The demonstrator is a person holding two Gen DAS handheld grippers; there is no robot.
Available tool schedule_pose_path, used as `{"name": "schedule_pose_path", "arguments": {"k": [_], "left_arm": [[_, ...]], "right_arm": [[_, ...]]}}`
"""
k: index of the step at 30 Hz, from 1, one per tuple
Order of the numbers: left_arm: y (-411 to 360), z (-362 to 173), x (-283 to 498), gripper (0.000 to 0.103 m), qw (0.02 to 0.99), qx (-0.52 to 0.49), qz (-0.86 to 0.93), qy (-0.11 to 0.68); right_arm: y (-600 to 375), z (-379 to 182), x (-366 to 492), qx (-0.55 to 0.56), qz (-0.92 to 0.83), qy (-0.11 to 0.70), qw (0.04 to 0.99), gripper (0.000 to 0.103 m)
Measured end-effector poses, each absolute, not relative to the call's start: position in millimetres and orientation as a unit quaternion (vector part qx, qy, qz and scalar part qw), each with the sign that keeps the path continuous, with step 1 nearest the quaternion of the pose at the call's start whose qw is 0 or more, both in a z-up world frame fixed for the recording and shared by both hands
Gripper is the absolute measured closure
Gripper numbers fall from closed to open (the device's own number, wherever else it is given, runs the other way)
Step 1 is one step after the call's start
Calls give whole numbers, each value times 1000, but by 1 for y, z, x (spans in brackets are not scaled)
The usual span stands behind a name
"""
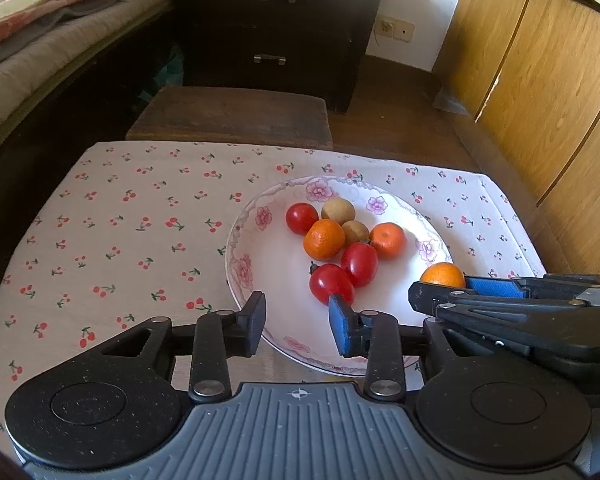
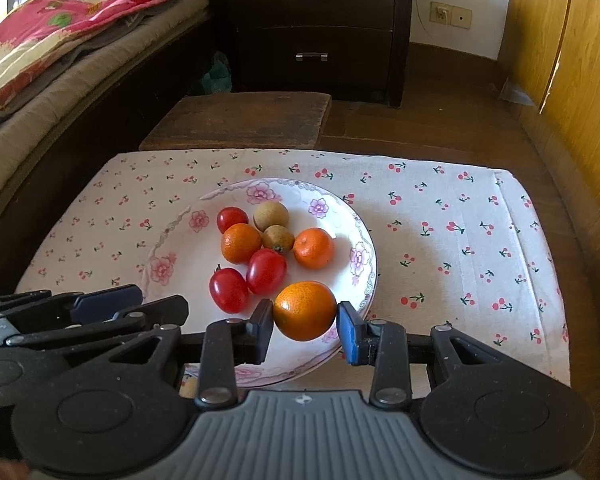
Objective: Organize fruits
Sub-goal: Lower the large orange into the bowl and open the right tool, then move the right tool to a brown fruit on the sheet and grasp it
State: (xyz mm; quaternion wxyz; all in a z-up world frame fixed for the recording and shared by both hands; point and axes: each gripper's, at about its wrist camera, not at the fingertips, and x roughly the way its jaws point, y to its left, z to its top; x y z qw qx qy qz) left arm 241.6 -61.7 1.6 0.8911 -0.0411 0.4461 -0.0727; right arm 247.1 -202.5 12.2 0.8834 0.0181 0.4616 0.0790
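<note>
Seven fruits are sitting bunched on the flowered plate (image 2: 364, 276), leaving its near side free. Right gripper (image 2: 305, 322) is clamping an orange (image 2: 305, 311) above that rim; left gripper (image 1: 297, 322) is hanging empty, fingers apart, crowding the nearest tomato (image 1: 331, 283).

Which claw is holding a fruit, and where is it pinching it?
The right gripper pinches an orange by its two sides. The left gripper holds nothing.

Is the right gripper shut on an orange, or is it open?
Shut on it: the right gripper presses both pads against the round orange above the floral plate.
</note>
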Motion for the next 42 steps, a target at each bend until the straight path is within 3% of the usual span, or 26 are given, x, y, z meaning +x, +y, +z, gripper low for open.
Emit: {"name": "schedule_pose_path", "arguments": {"k": [42], "left_arm": [[-46,14,215,49,895,-40,-75,438]], "right_arm": [[-195,19,208,27,88,469,878,66]]}}
